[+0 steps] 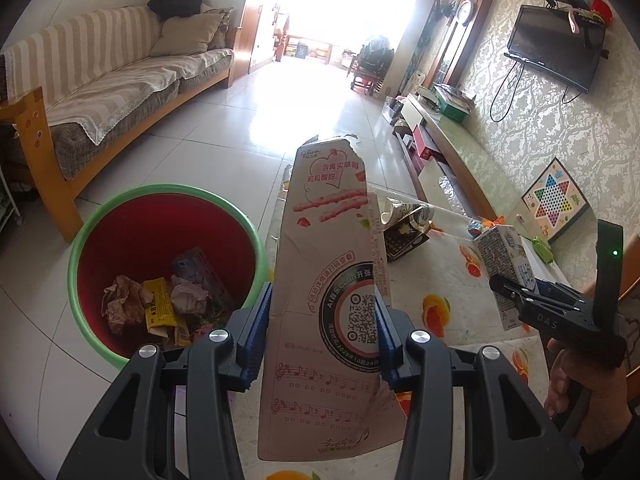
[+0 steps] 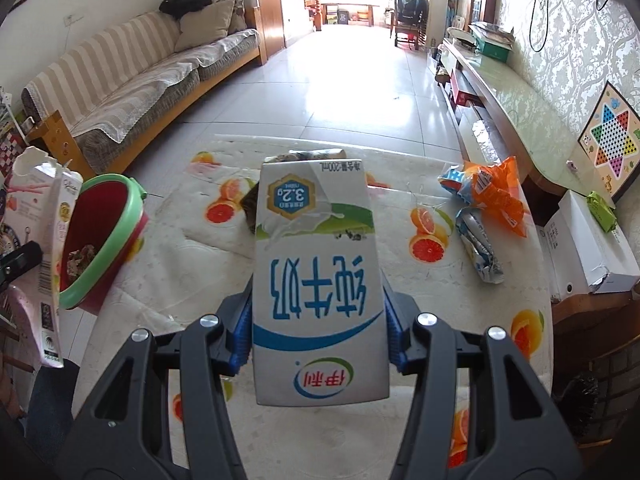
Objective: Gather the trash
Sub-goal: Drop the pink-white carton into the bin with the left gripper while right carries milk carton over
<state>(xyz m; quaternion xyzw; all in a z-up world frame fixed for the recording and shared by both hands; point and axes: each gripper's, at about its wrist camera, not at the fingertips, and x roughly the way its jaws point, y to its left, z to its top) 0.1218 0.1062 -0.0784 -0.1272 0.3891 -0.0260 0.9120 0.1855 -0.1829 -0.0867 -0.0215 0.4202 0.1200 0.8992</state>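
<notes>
Your left gripper (image 1: 320, 336) clamps the pink snack box (image 1: 326, 280) beside the red bin (image 1: 160, 240) on its left, your right gripper (image 2: 318, 336) grips the milk carton (image 2: 318, 280) above the fruit-print table (image 2: 400, 280)

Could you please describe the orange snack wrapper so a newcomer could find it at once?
Start at the fruit-print tablecloth and go to its far right edge. The orange wrapper lies crumpled there above a blue-and-white wrapper; it is the only bright orange piece of litter.

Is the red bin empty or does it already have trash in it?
Not empty: the bin holds crumpled paper and a yellow wrapper at its bottom.
</notes>
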